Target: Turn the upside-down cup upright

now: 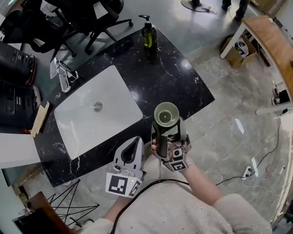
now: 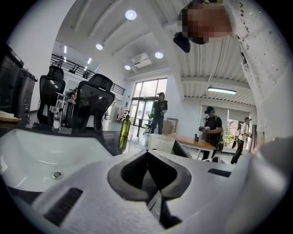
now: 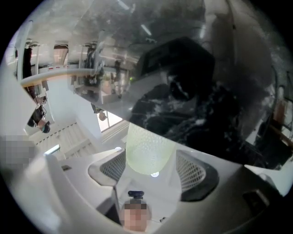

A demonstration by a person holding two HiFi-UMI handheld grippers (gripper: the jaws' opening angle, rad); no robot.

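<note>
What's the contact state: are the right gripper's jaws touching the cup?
Touching. The right gripper view shows the cup clamped between the two jaws of the right gripper, with no gap visible on either side.

The sink [image 1: 120, 119] is set in the countertop [image 1: 178, 84], with the drain [image 1: 97, 107] near its middle. Taking the drain as the dial's centre in the head view, the faucet [image 1: 62, 73] stands on the countertop at ten o'clock, just beside the sink's rim. The bottle [image 1: 148, 35] stands at one o'clock near the far edge. The cup [image 1: 165, 116] is at four o'clock, between the jaws of the right gripper [image 1: 167, 133]. The left gripper [image 1: 132, 153] lies at five o'clock, off the near edge. Chairs [image 1: 84, 13] stand beyond the countertop at twelve.
</note>
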